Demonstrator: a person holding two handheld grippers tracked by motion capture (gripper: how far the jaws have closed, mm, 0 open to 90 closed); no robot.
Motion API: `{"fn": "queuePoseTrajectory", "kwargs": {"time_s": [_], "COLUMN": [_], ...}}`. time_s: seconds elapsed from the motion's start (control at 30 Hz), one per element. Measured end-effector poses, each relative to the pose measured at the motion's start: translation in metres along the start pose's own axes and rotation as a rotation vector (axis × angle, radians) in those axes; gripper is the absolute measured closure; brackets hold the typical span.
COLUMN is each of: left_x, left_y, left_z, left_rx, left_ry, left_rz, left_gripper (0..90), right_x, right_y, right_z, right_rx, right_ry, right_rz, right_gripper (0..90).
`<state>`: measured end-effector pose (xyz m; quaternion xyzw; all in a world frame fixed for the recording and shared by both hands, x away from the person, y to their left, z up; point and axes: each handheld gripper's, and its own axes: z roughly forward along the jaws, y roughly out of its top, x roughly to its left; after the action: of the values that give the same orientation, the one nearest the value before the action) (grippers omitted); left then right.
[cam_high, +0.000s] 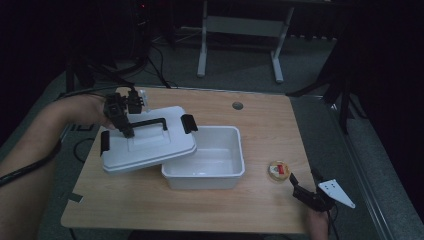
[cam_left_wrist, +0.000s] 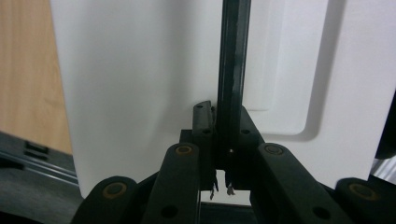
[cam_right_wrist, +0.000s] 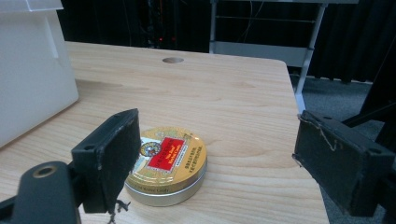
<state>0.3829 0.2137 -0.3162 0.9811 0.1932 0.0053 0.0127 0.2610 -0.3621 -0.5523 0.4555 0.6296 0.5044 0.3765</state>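
Note:
A white lid (cam_high: 145, 147) with black side clips hangs tilted, its right edge over the left rim of an open white box (cam_high: 200, 181). My left gripper (cam_high: 126, 131) is shut on the lid's black handle (cam_high: 150, 122). In the left gripper view the handle (cam_left_wrist: 232, 60) runs up between the closed jaws of the left gripper (cam_left_wrist: 219, 116), across the lid (cam_left_wrist: 140, 84). A round gold tin (cam_high: 278, 170) with a red label lies to the right of the box. My right gripper (cam_high: 304, 176) stands open just behind the tin (cam_right_wrist: 170, 161), its jaws wide apart at the right gripper (cam_right_wrist: 217, 135).
The wooden table (cam_high: 250, 205) has a round cable hole (cam_high: 237, 105) near its far edge. A corner of the white box (cam_right_wrist: 32, 70) stands at the left in the right gripper view. Beyond the table, grey floor and a white desk frame (cam_high: 202, 50).

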Motion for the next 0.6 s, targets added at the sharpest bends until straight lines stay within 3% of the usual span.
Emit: {"fn": "queuePoseTrajectory", "kwargs": {"time_s": [0.33,0.6], "left_x": [0.009,0.017], "left_y": [-0.06,-0.101], "left_z": [0.006,0.022], "left_rx": [-0.005,-0.001], "left_ry": [-0.01,-0.032], "left_rz": [-0.121,-0.207], "left_gripper": [83.4,83.4], "right_x": [0.001,0.002], "right_y": [0.0,0.0], "right_z": [0.001,0.002], "right_rx": [0.011,0.017], "right_ry": [-0.008,-0.014], "right_rz": [-0.014,-0.017], "right_gripper": [14.2,14.1]}}
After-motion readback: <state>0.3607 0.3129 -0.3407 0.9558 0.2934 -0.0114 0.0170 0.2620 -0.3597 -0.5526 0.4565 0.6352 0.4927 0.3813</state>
